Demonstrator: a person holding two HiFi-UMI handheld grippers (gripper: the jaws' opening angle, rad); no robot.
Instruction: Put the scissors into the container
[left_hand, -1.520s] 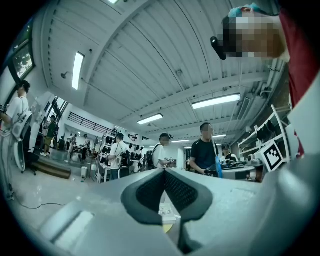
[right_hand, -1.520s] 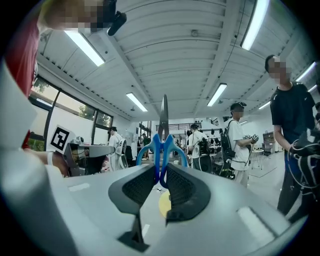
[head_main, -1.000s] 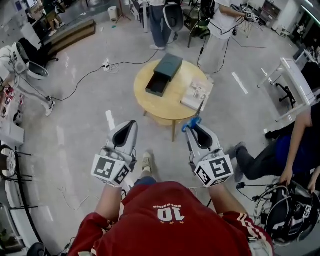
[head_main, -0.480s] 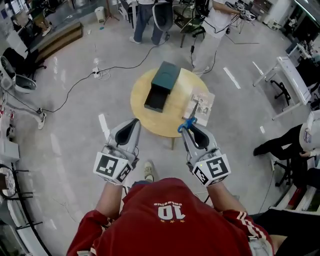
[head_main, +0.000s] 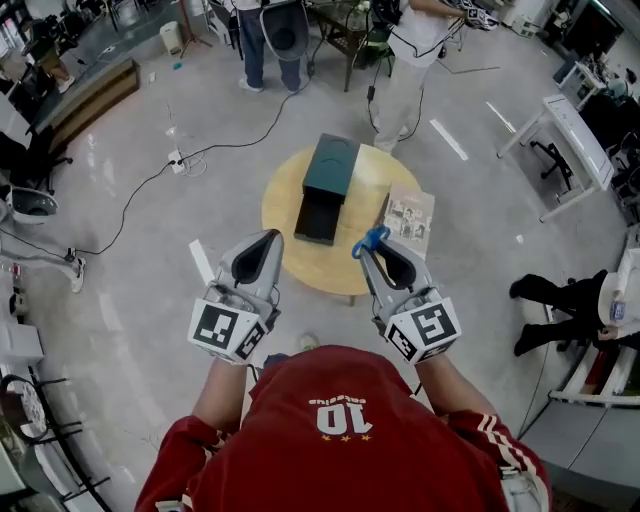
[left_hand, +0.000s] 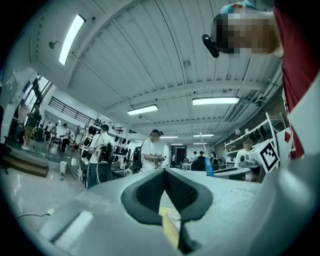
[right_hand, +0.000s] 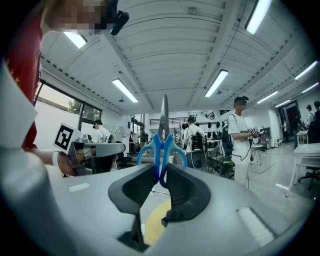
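Note:
My right gripper (head_main: 368, 252) is shut on the blue handles of a pair of scissors (head_main: 371, 240). In the right gripper view the scissors (right_hand: 162, 147) stand upright between the pads, blades pointing up past my right gripper (right_hand: 160, 172). A dark green container (head_main: 330, 172) with its drawer pulled out sits on a round yellow table (head_main: 320, 268) ahead of both grippers. My left gripper (head_main: 269, 238) hangs at the table's near left edge, and in its own view the left gripper (left_hand: 164, 175) is shut with nothing in it.
A printed booklet (head_main: 408, 212) lies on the table's right side. Two people (head_main: 262, 40) stand beyond the table. A cable (head_main: 215, 150) runs over the floor at the left. A white desk (head_main: 570, 135) and a seated person's legs (head_main: 555, 295) are at the right.
The table and container have come nearer and now lie just beyond both gripper tips. The right gripper still holds the scissors; the left stays shut.

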